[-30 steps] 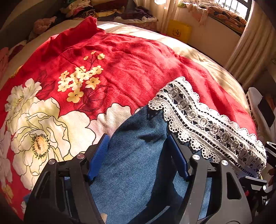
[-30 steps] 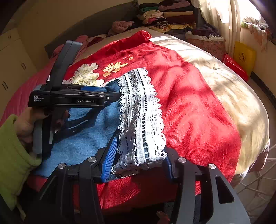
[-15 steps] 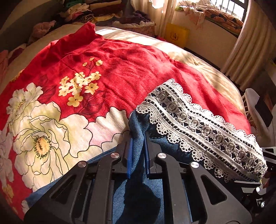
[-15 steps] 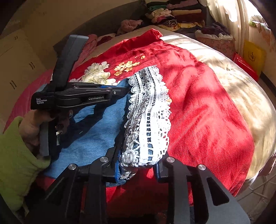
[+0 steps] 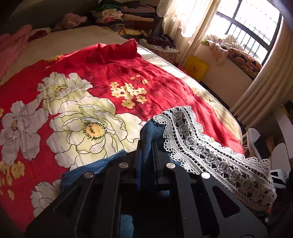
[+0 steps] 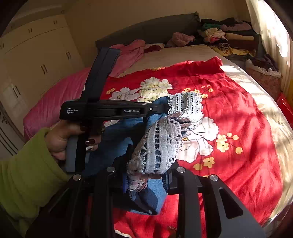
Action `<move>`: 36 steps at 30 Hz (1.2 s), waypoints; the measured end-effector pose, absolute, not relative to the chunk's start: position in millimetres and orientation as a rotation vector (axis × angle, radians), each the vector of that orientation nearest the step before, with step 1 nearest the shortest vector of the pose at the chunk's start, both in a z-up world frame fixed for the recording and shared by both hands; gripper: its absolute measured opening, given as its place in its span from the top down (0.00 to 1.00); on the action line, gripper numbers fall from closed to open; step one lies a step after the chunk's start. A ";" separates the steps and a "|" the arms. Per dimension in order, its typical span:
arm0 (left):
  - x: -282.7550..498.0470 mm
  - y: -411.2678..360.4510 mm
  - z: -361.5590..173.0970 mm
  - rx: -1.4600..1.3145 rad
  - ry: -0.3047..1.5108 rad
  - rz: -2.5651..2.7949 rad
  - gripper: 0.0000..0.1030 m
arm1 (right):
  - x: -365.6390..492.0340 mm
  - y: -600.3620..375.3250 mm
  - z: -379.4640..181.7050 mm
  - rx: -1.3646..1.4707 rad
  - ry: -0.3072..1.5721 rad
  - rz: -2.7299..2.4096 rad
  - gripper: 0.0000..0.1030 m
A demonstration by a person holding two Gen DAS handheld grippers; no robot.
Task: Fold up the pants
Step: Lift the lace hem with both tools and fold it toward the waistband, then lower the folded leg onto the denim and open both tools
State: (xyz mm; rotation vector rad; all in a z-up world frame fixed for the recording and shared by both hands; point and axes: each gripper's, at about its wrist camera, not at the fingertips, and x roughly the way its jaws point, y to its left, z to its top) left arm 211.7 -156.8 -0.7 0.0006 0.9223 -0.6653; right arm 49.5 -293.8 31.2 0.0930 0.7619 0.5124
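The pants (image 5: 150, 133) are blue denim with a wide white lace hem (image 5: 210, 152). My left gripper (image 5: 146, 155) is shut on a denim fold beside the lace and holds it above the bed. My right gripper (image 6: 146, 179) is shut on the lace hem (image 6: 159, 146) at its other corner, also lifted. In the right wrist view the left gripper (image 6: 159, 108) shows side-on, held in a hand with a green sleeve. The rest of the denim (image 6: 117, 139) hangs between and below the grippers.
A red bedspread with large white flowers (image 5: 82, 117) covers the bed under the pants. Piles of clothes (image 5: 124, 16) lie at the head of the bed. A window and curtains (image 5: 243, 31) are to the right, a cupboard (image 6: 36, 60) to the left.
Both grippers closed from open onto the hem end of the pants, then lifted it off the bedspread, so the lace now hangs in the air.
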 end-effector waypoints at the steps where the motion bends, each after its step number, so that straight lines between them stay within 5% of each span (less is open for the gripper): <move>1: 211.5 -145.2 -4.3 -0.034 0.935 -0.653 0.96 | 51.3 -283.2 27.9 0.072 0.771 0.526 0.74; 8: 207.7 -79.3 -31.1 -0.200 0.997 -0.553 0.90 | 45.6 -211.0 13.4 -0.156 0.777 0.588 0.74; 20: 175.7 37.5 3.1 -0.420 0.885 -0.385 0.84 | 1.0 -123.1 -22.8 -0.469 0.822 0.810 0.73; 28: 163.5 38.6 -8.0 -0.472 0.914 -0.422 0.73 | 29.5 -184.2 9.2 -0.183 0.806 0.762 0.45; 31: 164.7 36.7 -10.2 -0.523 0.921 -0.457 0.69 | 69.1 -224.0 15.2 -0.041 0.821 0.609 0.43; 36: 169.7 24.5 -13.9 -0.499 0.950 -0.443 0.42 | 148.9 -259.6 3.1 0.112 0.905 0.480 0.43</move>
